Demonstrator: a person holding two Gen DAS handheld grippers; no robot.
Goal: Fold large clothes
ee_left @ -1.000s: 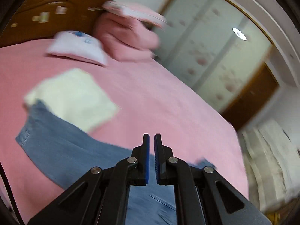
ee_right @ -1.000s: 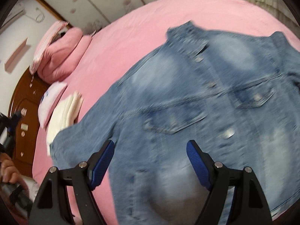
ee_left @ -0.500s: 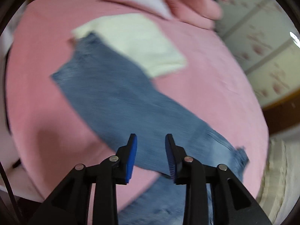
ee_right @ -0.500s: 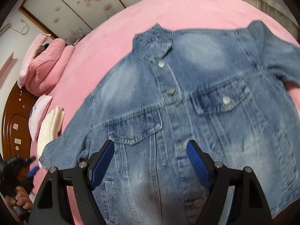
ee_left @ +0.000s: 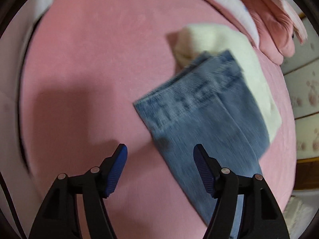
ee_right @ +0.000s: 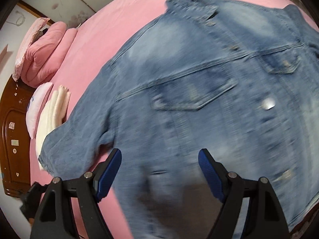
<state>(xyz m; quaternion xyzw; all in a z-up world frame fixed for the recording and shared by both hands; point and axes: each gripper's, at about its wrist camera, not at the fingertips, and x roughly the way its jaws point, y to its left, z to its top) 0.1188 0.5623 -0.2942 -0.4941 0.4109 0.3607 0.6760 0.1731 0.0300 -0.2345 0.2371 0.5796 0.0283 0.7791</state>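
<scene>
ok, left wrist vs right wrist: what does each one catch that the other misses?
Left wrist only: the sleeve cuff close up, lying partly over the cream folded cloth, and the left tool, jaws opening, nothing between them.

Right wrist only: the denim jacket front, with collar, chest pockets and buttons, and the right tool, open above the hem.

Both: pink bed sheet, cream cloth, pink pillows.

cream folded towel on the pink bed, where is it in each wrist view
Left wrist view: the cream folded towel lies upper right, its near part under the blue denim jacket sleeve's cuff.
Right wrist view: the towel sits at the left edge, beside the sleeve end.
Shared landmark: the folded pink quilt beyond the towel.
</scene>
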